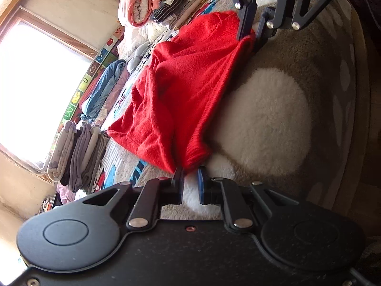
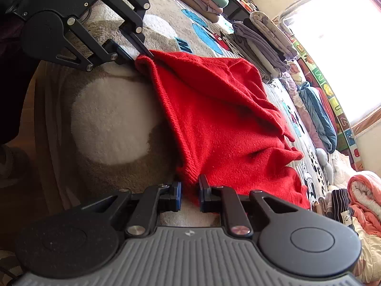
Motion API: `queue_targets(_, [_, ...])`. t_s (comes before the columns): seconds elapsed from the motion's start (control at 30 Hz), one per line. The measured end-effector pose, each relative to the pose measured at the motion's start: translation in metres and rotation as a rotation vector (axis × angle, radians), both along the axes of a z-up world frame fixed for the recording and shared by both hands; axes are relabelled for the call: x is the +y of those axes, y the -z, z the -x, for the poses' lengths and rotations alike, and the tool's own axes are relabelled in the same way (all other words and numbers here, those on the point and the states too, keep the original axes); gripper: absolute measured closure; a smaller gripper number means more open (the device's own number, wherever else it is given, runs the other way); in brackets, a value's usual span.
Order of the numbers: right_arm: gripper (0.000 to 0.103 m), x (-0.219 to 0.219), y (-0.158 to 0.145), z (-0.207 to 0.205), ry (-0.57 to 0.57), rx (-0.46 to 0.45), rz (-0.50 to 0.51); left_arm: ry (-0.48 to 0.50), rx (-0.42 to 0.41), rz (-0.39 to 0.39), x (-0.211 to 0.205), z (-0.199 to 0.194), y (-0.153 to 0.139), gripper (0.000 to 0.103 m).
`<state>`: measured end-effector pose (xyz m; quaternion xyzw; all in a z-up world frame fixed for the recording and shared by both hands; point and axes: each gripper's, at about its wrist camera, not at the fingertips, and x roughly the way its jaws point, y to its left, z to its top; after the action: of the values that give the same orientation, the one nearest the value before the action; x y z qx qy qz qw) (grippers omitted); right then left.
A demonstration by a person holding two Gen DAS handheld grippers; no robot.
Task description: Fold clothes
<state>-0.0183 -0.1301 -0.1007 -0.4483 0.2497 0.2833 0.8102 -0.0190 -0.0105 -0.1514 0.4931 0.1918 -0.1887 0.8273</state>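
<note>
My left gripper point(image 1: 190, 178) sits at 6 o'clock in its own view, fingers nearly together and pinching the near corner of the red sweater point(image 1: 181, 90). The same gripper shows in the right view at 10 o'clock point(image 2: 142, 56), clamped on a ribbed corner there.

My right gripper point(image 2: 190, 191) is at 6 o'clock in its view. The sweater hem hangs down into the gap between the blue pads point(image 2: 177, 194); I cannot tell whether they press on the knit. In the left view that gripper point(image 1: 252, 38) is at 1 o'clock, its fingers on the far corner of the cloth.

The sweater is stretched between the two grippers, lifted along the held edge, the rest draped onto the rug point(image 1: 262, 119). The rug is beige with white fluffy patches.

Folded stacks point(image 1: 81, 152) lie at 8 o'clock in the left view, well apart from the sweater. A blue bundle point(image 1: 104, 88) lies at 9 o'clock. A bright window point(image 1: 35, 83) is beyond them.
</note>
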Motion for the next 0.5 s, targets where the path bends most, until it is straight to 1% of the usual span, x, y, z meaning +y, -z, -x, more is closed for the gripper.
queue_targets(0.03, [0.083,-0.001,-0.001,0.002,0.003,0.003,-0.002,-0.011,0.021,0.008,0.003,0.001,-0.004,0.094])
queue_targets(0.07, [0.081,-0.003,-0.003,0.004,0.005,0.008,-0.004,-0.030,0.046,0.036,0.008,0.001,-0.012,0.092])
queue_targets(0.1, [0.081,-0.006,-0.005,0.006,0.005,0.025,-0.012,-0.052,0.068,0.073,0.014,0.001,-0.020,0.090])
queue_targets(0.13, [0.079,-0.010,-0.008,0.007,0.007,0.045,-0.024,-0.074,0.072,0.116,0.020,0.001,-0.028,0.086])
queue_targets(0.2, [0.070,-0.020,-0.018,0.006,0.026,0.109,-0.089,-0.135,0.050,0.202,0.030,-0.003,-0.042,0.085])
queue_targets(0.23, [0.062,-0.027,-0.025,0.006,0.041,0.128,-0.143,-0.168,0.039,0.246,0.034,-0.006,-0.050,0.085])
queue_targets(0.27, [0.058,-0.035,-0.033,0.006,0.063,0.135,-0.207,-0.193,0.028,0.289,0.035,-0.009,-0.056,0.085])
queue_targets(0.3, [0.058,-0.043,-0.041,0.004,0.094,0.143,-0.279,-0.215,0.023,0.332,0.036,-0.013,-0.062,0.085])
queue_targets(0.33, [0.056,-0.051,-0.048,0.001,0.139,0.150,-0.358,-0.241,0.023,0.388,0.034,-0.017,-0.069,0.078])
queue_targets(0.37, [0.055,-0.059,-0.054,-0.004,0.186,0.158,-0.440,-0.261,0.026,0.438,0.033,-0.020,-0.073,0.060])
queue_targets(0.4, [0.055,-0.069,-0.059,-0.010,0.244,0.173,-0.537,-0.280,0.031,0.490,0.031,-0.024,-0.077,0.051])
queue_targets(0.43, [0.054,-0.081,-0.063,-0.016,0.305,0.197,-0.652,-0.288,0.049,0.550,0.030,-0.027,-0.080,0.044])
queue_targets(0.5, [0.048,-0.107,-0.062,-0.028,0.433,0.251,-0.911,-0.299,0.099,0.668,0.027,-0.034,-0.083,0.043])
